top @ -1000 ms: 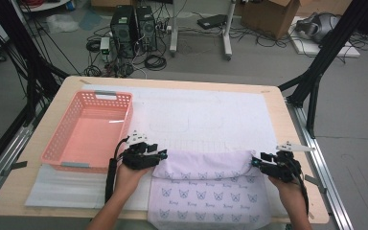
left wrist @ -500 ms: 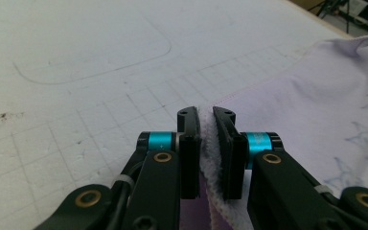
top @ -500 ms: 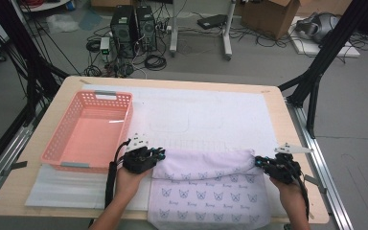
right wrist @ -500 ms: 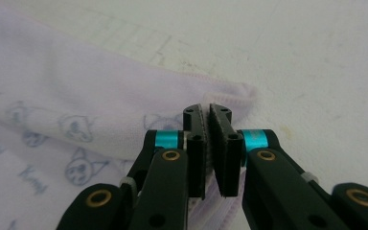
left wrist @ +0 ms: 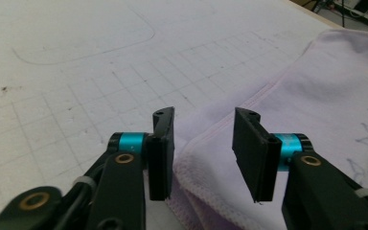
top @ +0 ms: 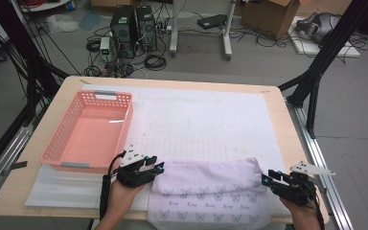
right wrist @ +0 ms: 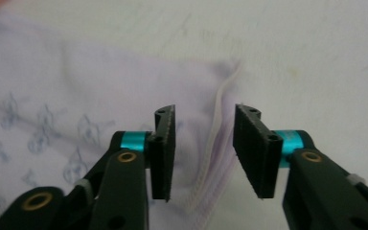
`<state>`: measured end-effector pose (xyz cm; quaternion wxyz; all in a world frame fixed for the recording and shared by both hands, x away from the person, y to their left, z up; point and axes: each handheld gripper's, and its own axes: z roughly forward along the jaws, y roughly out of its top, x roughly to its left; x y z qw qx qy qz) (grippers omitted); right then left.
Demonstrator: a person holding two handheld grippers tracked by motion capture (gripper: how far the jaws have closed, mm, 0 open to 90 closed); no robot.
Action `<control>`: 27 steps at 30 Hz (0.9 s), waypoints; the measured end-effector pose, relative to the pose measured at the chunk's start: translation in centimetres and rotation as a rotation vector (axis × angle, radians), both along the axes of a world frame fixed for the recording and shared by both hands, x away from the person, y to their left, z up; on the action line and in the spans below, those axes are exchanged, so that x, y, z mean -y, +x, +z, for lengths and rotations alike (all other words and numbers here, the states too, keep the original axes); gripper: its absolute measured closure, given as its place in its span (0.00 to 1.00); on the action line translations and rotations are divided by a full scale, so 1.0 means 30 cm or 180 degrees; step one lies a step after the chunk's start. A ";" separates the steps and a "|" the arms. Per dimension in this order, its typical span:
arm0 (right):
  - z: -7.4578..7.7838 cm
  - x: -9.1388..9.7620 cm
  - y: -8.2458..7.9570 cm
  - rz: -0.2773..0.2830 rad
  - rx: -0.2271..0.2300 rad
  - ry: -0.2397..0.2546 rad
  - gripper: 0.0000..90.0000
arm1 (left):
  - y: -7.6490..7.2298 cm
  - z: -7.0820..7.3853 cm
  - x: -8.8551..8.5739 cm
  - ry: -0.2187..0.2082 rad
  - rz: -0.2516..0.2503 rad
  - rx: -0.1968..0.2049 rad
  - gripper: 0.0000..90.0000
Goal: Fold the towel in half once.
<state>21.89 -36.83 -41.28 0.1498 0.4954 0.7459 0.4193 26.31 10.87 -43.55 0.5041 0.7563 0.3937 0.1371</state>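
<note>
A: Lilac terry cloth, a folded towel (top: 211,191) printed with small butterflies, lies at the near edge of the tabletop (top: 268,96) on a white gridded mat (top: 201,120).

B: And the claws?

A: From the high view, the left claw (top: 159,167) sits at the towel's left end and the right claw (top: 267,178) at its right end, each in a hand.

B: Are they gripping?

A: No. The left gripper view shows the left claw (left wrist: 203,143) part-way open, having just been opening, with the towel's stitched hem (left wrist: 206,191) lying under the gap and neither pad pressing it. The right gripper view shows the right claw (right wrist: 204,143) the same: just opened, the ribbed edge (right wrist: 215,158) running between the pads, loose.

B: Anything else up top?

A: A pink plastic basket (top: 52,155), just left of the left claw.
</note>
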 end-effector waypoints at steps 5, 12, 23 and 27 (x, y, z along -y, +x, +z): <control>0.009 -0.042 0.061 -0.0084 0.0033 -0.0137 0.60 | 0.000 -0.011 -0.003 0.0002 -0.0006 -0.0050 0.67; -0.065 -0.086 0.133 -0.0040 -0.0142 -0.0355 0.91 | -0.002 -0.042 0.015 0.0214 -0.0027 -0.0182 0.84; 0.022 -0.031 -0.019 0.0051 0.0123 -0.0116 0.97 | -0.053 0.011 -0.023 -0.0104 -0.0102 -0.0187 0.95; 0.043 -0.013 -0.106 0.0050 0.0114 -0.0017 0.97 | -0.089 0.024 -0.034 -0.0168 -0.0201 -0.0254 0.94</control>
